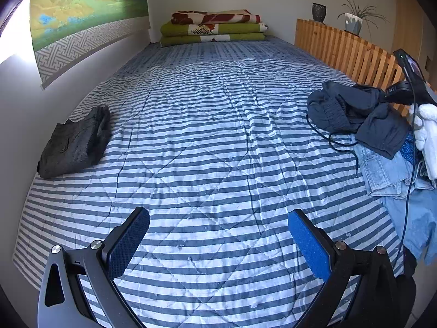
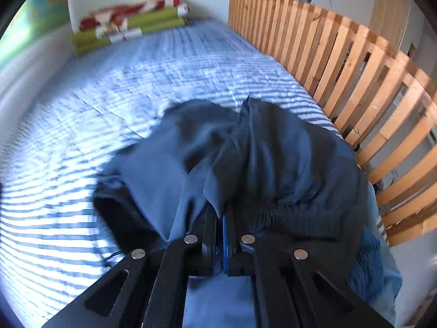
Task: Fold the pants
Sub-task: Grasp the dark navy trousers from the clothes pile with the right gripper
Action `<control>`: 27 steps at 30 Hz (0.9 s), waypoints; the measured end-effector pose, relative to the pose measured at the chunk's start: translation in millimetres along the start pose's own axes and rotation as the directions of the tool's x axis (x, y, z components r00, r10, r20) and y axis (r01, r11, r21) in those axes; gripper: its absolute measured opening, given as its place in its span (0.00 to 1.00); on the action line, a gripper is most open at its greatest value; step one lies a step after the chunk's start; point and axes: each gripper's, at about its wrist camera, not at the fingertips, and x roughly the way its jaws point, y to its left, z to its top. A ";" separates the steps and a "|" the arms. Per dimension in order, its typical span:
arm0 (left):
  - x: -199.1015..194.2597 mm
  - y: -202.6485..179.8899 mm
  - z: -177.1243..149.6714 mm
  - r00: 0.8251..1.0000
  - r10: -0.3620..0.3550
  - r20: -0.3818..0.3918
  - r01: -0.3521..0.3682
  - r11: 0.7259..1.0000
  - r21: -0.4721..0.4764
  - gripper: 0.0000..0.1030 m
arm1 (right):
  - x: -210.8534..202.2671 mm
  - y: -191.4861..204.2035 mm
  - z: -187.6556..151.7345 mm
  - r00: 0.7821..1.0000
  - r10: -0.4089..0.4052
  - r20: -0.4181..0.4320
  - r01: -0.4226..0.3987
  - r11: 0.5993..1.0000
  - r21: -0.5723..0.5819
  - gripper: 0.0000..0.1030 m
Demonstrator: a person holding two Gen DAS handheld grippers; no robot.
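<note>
Dark navy pants (image 1: 352, 112) with an elastic waistband hang bunched at the bed's right side. My right gripper (image 2: 222, 213) is shut on their cloth, and the navy pants (image 2: 245, 158) drape over its fingers, hiding the tips. In the left wrist view that right gripper (image 1: 382, 95) shows at the far right, held by a white-gloved hand (image 1: 426, 134). My left gripper (image 1: 218, 227) is open, hovering low over the striped bedspread (image 1: 204, 136) with nothing between its blue pads (image 1: 308, 243). A folded dark grey pair (image 1: 76, 142) lies at the bed's left edge.
Light blue jeans (image 1: 393, 175) and other clothes pile at the right edge under the navy pants. Folded blankets (image 1: 215, 27) are stacked at the head. A wooden slatted rail (image 2: 341, 63) runs along the right side, with a vase (image 1: 319, 12) and a potted plant (image 1: 355, 19) behind it. A black cable (image 1: 331, 139) trails on the bedspread.
</note>
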 end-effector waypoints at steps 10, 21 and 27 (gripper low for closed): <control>-43.3 31.7 -21.7 0.999 -0.027 0.043 0.029 0.999 -0.039 0.99 | -136.3 58.6 -78.6 0.962 0.255 0.094 -0.241 0.961 -0.134 0.01; -76.7 133.5 -55.8 0.990 0.129 0.059 -0.115 0.973 -0.200 0.99 | -166.3 232.4 -166.0 0.771 0.614 -0.167 -0.636 0.740 -0.218 0.02; -102.5 194.2 -65.4 0.974 0.211 0.079 -0.179 0.937 -0.299 0.99 | -186.8 336.5 -181.8 0.607 0.744 -0.280 -0.794 0.554 -0.250 0.03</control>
